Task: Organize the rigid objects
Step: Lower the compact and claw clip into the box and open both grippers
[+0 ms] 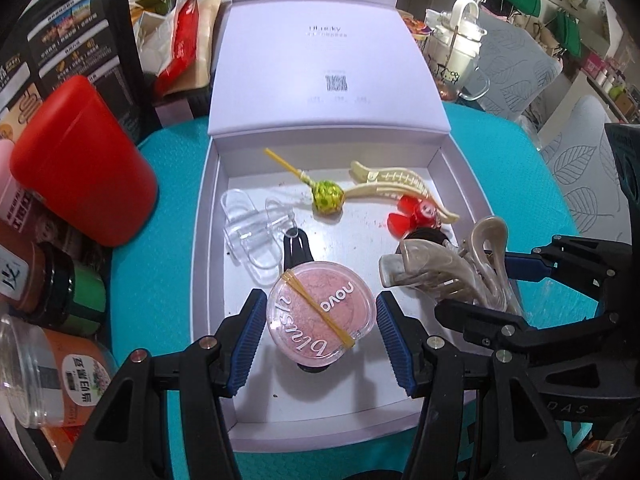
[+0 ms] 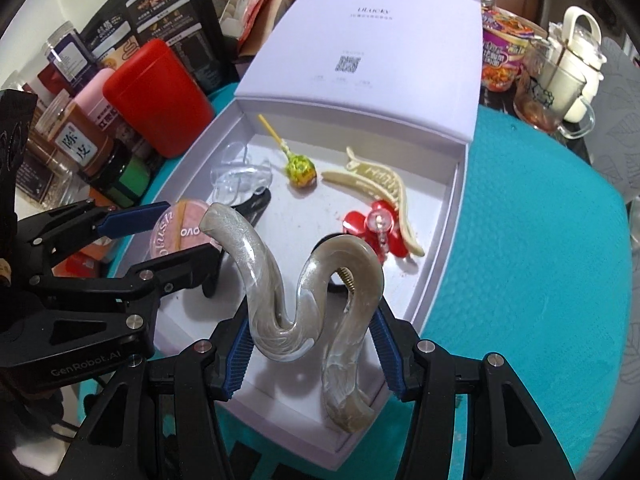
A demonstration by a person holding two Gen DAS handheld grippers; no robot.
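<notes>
An open lilac box [image 1: 208,216] [image 2: 460,216] lies on a teal mat. Inside are a green lollipop [image 1: 327,197] [image 2: 301,172], a cream hair clip [image 1: 400,186] [image 2: 380,188], a red bow clip [image 1: 414,216] [image 2: 374,228], a clear clip [image 1: 252,236] [image 2: 236,174] and a black clip [image 1: 295,246]. My left gripper [image 1: 320,330] is open around a pink blush compact [image 1: 322,316] [image 2: 176,232], its pads a little apart from it. My right gripper [image 2: 310,344] is shut on a pearl-grey claw clip [image 2: 316,288] [image 1: 452,272] above the box.
A red canister [image 1: 80,160] [image 2: 160,92] and several jars [image 1: 52,280] crowd the left side. A dark printed bag [image 1: 76,40] stands behind them. A noodle cup [image 2: 506,48] and glass mugs [image 2: 560,92] stand at the back right.
</notes>
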